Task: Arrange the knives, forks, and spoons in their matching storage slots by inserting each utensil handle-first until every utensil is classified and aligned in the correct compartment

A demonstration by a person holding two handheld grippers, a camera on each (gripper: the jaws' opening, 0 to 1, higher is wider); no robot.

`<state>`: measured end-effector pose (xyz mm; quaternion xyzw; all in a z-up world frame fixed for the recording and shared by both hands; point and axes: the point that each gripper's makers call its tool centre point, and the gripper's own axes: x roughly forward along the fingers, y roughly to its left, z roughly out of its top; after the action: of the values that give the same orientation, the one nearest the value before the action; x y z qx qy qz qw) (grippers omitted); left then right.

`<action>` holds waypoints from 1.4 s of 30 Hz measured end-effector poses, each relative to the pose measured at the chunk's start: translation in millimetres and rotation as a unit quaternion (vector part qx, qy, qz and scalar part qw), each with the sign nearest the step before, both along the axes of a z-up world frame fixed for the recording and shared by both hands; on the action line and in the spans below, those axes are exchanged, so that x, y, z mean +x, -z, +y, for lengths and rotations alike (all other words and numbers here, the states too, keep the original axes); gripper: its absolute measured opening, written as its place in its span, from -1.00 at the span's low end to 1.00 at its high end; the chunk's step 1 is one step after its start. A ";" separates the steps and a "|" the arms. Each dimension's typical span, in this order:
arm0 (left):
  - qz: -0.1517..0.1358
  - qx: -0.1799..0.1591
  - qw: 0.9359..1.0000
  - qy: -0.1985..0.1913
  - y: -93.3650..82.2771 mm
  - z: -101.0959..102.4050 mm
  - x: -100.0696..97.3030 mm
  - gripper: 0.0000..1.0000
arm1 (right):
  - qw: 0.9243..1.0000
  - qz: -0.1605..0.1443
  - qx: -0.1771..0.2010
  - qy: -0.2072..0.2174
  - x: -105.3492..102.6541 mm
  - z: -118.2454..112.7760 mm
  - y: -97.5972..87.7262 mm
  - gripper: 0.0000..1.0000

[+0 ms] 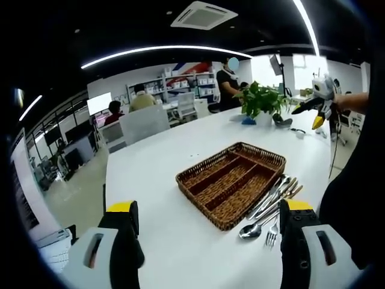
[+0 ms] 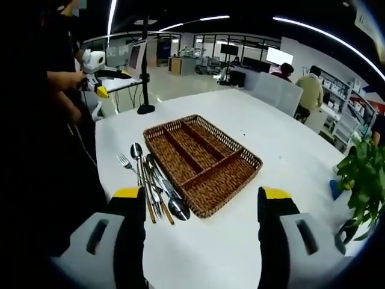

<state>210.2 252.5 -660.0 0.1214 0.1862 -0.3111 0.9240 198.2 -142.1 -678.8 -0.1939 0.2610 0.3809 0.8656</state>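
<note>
— Where's the cutlery (image 2: 153, 186)?
— Heaped on the table (image 2: 252, 129) against the wicker tray (image 2: 201, 158), long axes along the tray's side.
— Nearer claw?
— Left claw (image 1: 207, 214), I judge; right claw (image 2: 201, 201) similar. Both spread, empty.

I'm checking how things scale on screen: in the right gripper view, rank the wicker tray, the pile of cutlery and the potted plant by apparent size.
1. wicker tray
2. pile of cutlery
3. potted plant, cut off by the view's edge, so its rank is unsure.
</note>
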 end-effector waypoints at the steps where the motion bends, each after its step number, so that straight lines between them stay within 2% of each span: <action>1: -0.001 -0.001 1.000 -0.001 -0.8 -0.3 -0.2 0.99 | 1.000 0.003 0.000 -0.002 -0.6 0.5 2.7 0.53; 14: 0.004 -0.002 1.000 0.000 3.2 -1.4 -1.9 0.99 | 0.998 0.048 -0.019 -0.041 -6.1 14.9 49.4 0.32; 17: 0.003 -0.004 1.000 -0.003 2.0 -0.8 -1.8 0.99 | 0.996 0.052 -0.028 -0.061 -7.9 19.9 59.1 0.23; 20: 0.004 -0.004 1.000 -0.004 2.1 -0.9 -2.7 0.99 | 0.996 0.062 -0.020 -0.066 -7.8 26.1 67.6 0.06; 24: 0.005 -0.006 1.000 -0.007 3.2 -1.2 -5.1 0.99 | 0.994 0.069 -0.036 -0.081 -8.5 31.4 83.4 -0.09; 30: 0.012 -0.006 1.000 -0.010 7.9 1.6 -7.9 0.99 | 0.990 0.091 -0.035 -0.099 -13.7 38.2 105.7 -0.34; 37: 0.016 -0.004 1.000 -0.010 10.5 4.9 -7.5 0.99 | 0.981 0.124 -0.069 -0.131 -23.2 38.1 147.1 -0.50; 40: 0.018 -0.002 1.000 -0.011 11.1 6.7 -7.3 0.99 | 0.978 0.127 -0.077 -0.148 -24.6 45.0 159.2 -0.51; 42: 0.018 -0.002 1.000 -0.012 11.0 7.5 -7.6 0.99 | 0.974 0.141 -0.087 -0.154 -27.6 45.3 167.6 -0.55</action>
<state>202.7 259.9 -671.0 0.1119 0.2038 -0.3027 0.9243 170.6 -96.8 -846.4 -0.2502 0.3797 0.5090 0.7308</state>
